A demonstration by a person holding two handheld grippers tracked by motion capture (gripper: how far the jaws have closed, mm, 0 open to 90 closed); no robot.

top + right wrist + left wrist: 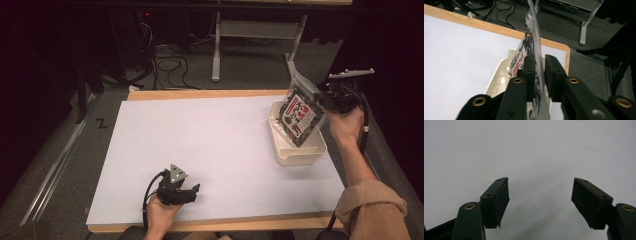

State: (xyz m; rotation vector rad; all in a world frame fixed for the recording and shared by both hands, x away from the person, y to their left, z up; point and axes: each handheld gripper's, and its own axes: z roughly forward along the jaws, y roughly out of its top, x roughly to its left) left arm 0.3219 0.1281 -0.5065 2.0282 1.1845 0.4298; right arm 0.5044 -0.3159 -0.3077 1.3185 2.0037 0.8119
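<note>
A clear bag with a red, black and white printed label (299,114) stands tilted in a white plastic bin (300,155) at the table's far right. My right gripper (320,100) is at the bag's upper right edge. In the right gripper view the bag (534,42) runs edge-on between the jaws of the right gripper (540,57); it lies against one pad, a narrow gap shows at the other, and the bin (499,77) is below. My left gripper (192,192) rests near the front edge. Its jaws (540,187) stand open over bare white surface.
A white mat (200,140) covers the wooden table. Beyond the far edge lie black cables (170,65) on grey floor and the leg of another desk (216,50). The bin sits close to the table's right edge.
</note>
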